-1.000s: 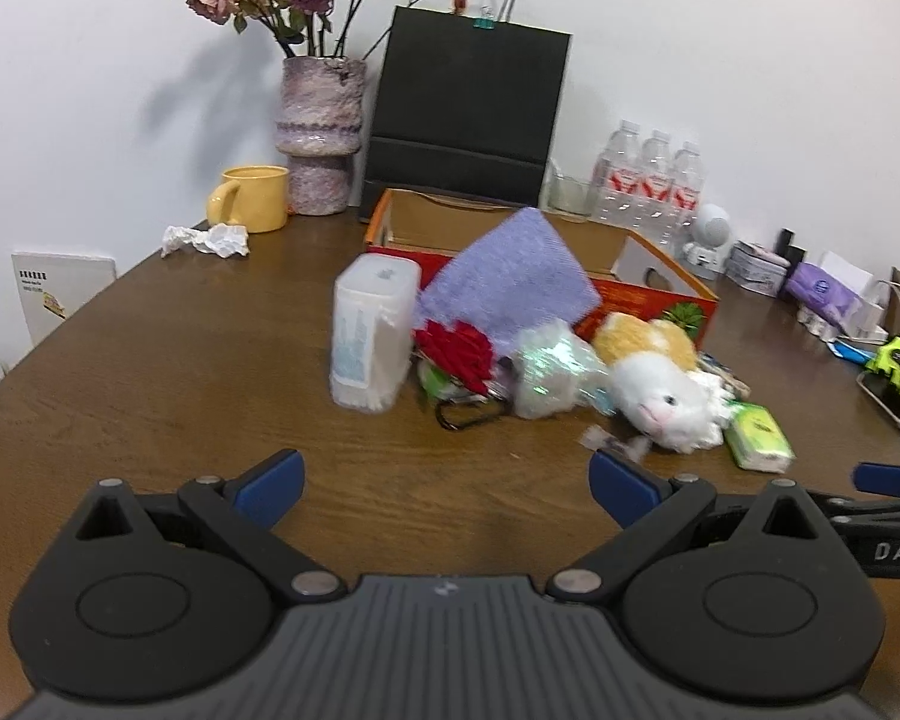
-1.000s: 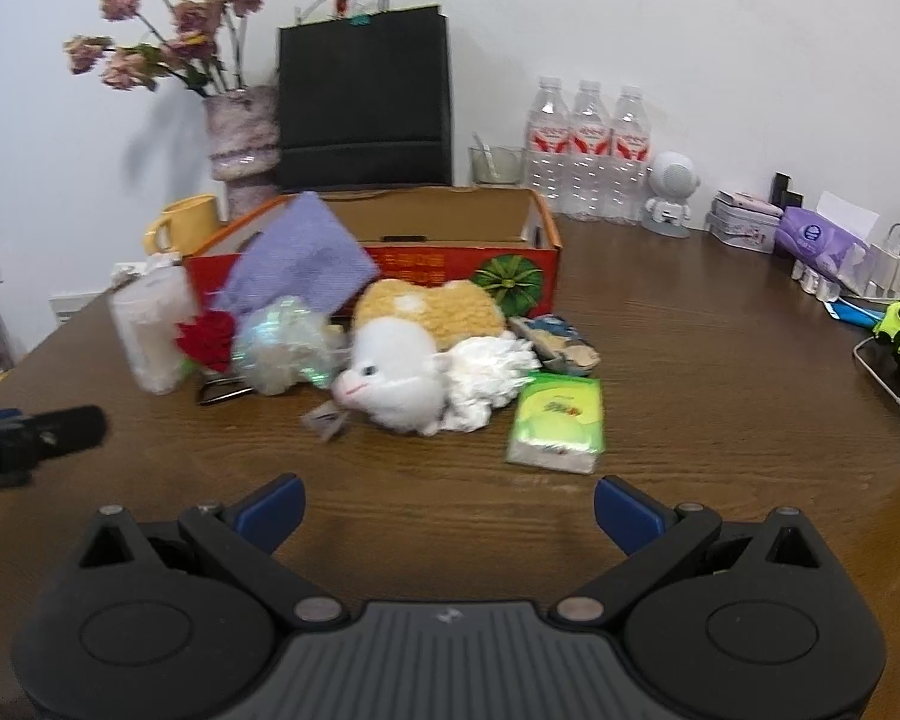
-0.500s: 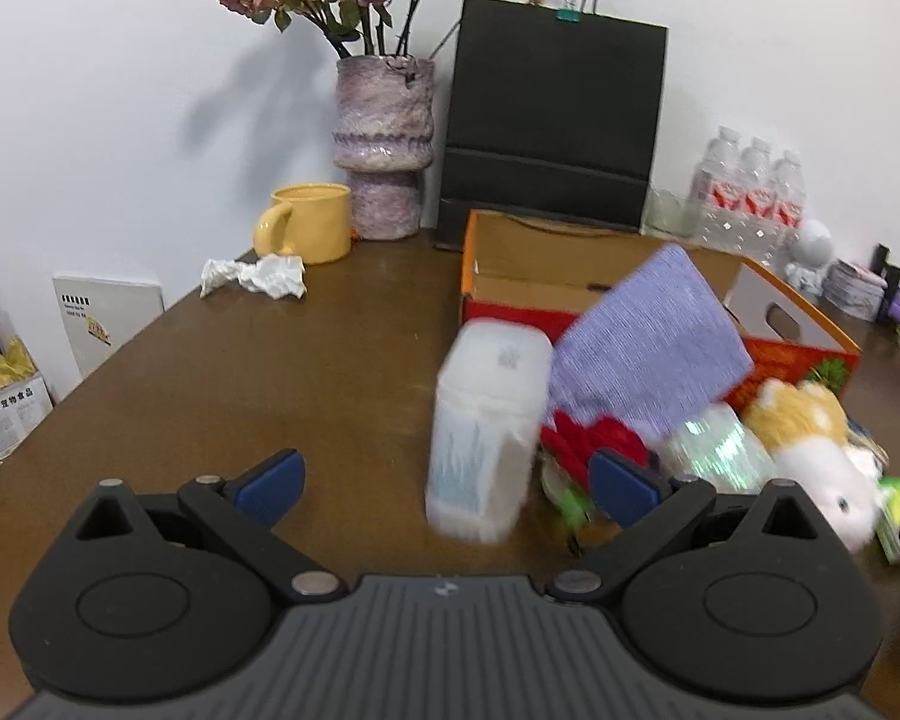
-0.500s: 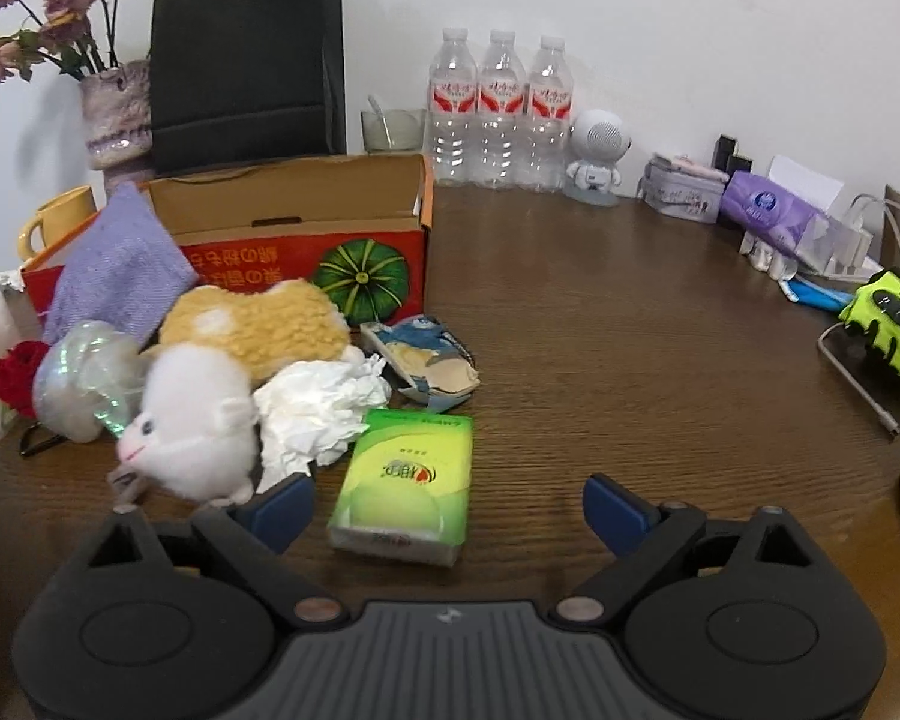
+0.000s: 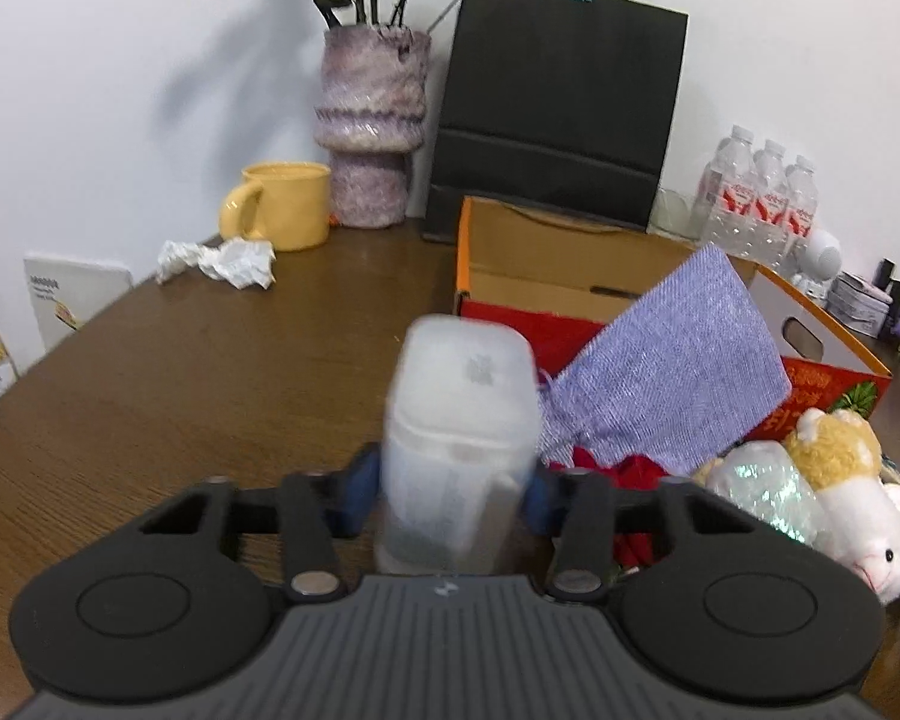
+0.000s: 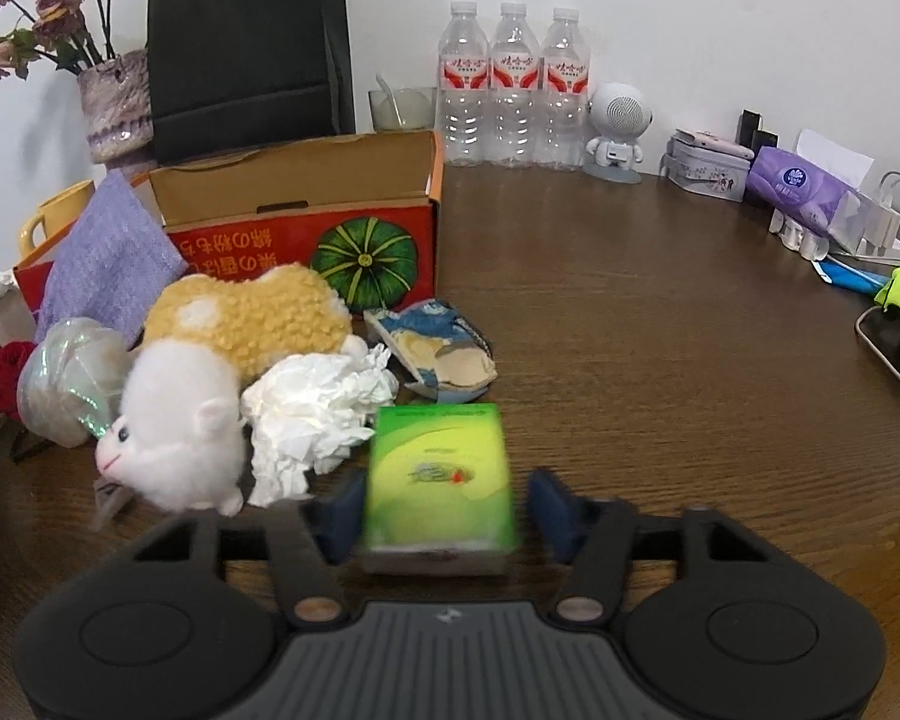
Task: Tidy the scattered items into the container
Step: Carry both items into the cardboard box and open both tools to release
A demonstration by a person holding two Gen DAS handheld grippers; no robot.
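Brown wooden table (image 6: 660, 360) carries the clutter and the cardboard box (image 6: 306, 180) behind it. Left gripper (image 5: 450, 489) straddles the upright translucent plastic container (image 5: 459, 438), pads seemingly touching; the box lies ahead-right. Right gripper (image 6: 441, 513) brackets the flat green tissue pack (image 6: 441, 474), jaws slightly apart, long axis pointing away; the box sits ahead-left.

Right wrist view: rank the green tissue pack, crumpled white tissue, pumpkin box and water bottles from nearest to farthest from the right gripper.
1. Green tissue pack, between the fingers of the right gripper.
2. Crumpled white tissue, just ahead on the left.
3. Pumpkin box, further back, left of centre.
4. Water bottles, at the wall, the farthest.
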